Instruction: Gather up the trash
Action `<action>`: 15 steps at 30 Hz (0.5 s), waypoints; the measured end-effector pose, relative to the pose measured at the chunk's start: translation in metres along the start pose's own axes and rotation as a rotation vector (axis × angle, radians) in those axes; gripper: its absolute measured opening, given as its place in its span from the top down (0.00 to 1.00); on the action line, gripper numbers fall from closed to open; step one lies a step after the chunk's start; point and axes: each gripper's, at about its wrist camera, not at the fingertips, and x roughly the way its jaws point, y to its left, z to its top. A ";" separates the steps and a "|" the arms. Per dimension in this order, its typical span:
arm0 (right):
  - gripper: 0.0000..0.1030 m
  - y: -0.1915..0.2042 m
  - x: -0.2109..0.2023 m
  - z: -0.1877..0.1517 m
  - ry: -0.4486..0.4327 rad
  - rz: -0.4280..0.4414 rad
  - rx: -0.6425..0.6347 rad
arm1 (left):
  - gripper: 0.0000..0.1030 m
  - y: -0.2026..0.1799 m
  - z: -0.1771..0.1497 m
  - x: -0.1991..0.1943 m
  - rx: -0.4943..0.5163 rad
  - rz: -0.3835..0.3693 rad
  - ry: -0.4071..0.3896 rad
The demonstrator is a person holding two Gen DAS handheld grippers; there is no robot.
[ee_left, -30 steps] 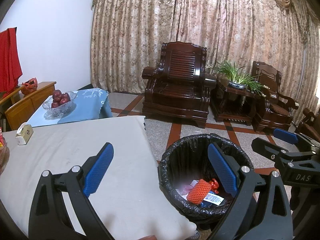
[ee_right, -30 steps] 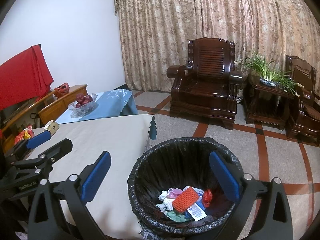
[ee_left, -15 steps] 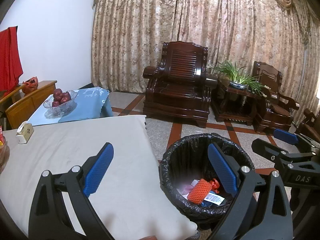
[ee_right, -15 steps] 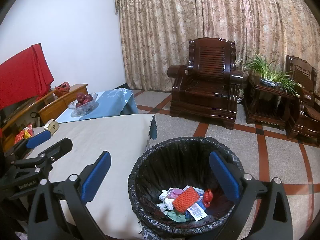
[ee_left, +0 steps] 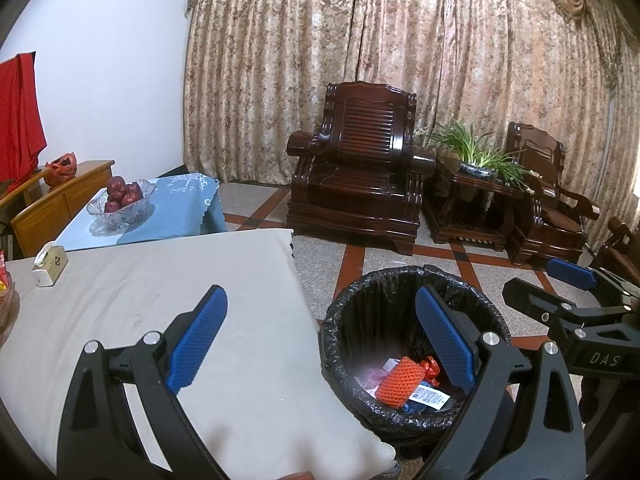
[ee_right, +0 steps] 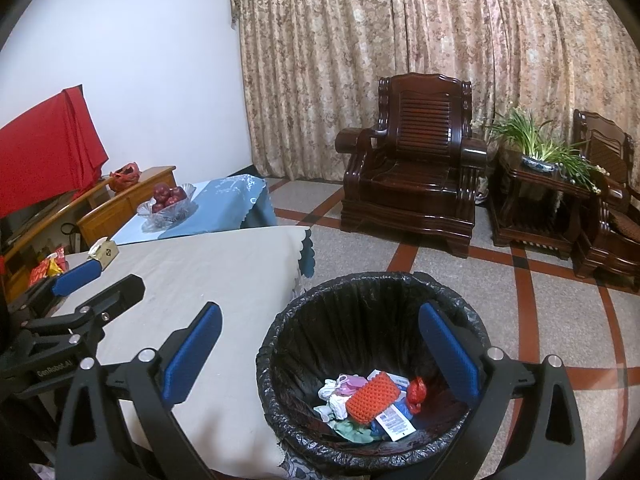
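Down on the floor beside the worktop stands the trash bin, lined with a black bag and touching the cloth's hanging edge. At its bottom lies the trash: an orange knitted piece, a small red wrapper, a white label and some pale crumpled scraps. Over the bin's rim hangs the right hand-held gripper, its blue pads spread wide with nothing between them. Just to its left, over the worktop's corner, the left hand-held gripper is spread just as wide and carries nothing. Farther back on the beige cloth sits a small tissue box, then a glass bowl of red fruit on a blue cloth. Beyond the bin are a dark wooden armchair and patterned curtains.
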 end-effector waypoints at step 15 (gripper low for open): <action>0.06 0.001 0.000 0.001 0.001 -0.001 0.001 | 0.10 0.000 0.000 0.000 0.000 -0.001 0.000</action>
